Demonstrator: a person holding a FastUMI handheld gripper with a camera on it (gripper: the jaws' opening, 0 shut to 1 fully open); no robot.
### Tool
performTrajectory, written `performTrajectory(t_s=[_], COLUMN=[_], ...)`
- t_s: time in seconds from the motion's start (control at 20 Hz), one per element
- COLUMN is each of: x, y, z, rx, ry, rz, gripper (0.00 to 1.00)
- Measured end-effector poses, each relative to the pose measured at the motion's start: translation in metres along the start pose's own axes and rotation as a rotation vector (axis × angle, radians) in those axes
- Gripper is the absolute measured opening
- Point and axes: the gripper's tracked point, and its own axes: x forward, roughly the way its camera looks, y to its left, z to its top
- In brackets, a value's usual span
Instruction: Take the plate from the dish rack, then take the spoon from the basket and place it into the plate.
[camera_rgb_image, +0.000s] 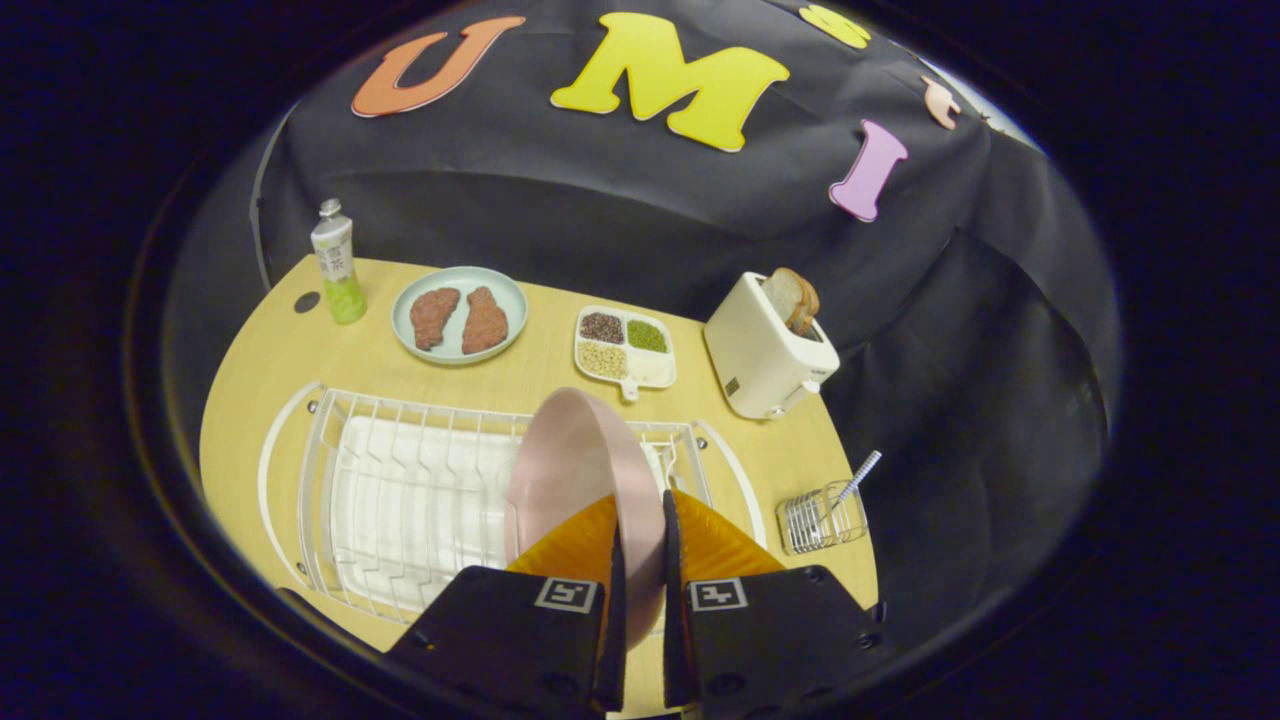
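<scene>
Gripper view: gripper (638, 545) fingers clamped on pink plate (575, 470) above dish rack (400, 490); step one underway. Next: set plate down, fetch spoon (860, 476) from right basket (822, 520).

No wording can be made out on anything here. The tall green-and-white plastic bottle (337, 262), standing far beyond the tongs (640, 560) at the back of the worktop, carries dark characters on its label, too small and blurred to tell. Each black body block of the tongs bears a square black-and-white coded marker (567, 594), a pattern with no letters. The white toaster (765, 357), beyond the tongs, shows a small dark mark low on its front, unreadable.
</scene>
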Motion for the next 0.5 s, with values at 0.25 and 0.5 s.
performTrajectory(t_s=[0.25, 0.5], x=[-0.005, -0.009], y=[0.014, 0.018], z=[0.004, 0.005], rx=[0.032, 0.032], ry=[-0.101, -0.167], rz=[-0.084, -0.130], gripper=[0.20, 0.20])
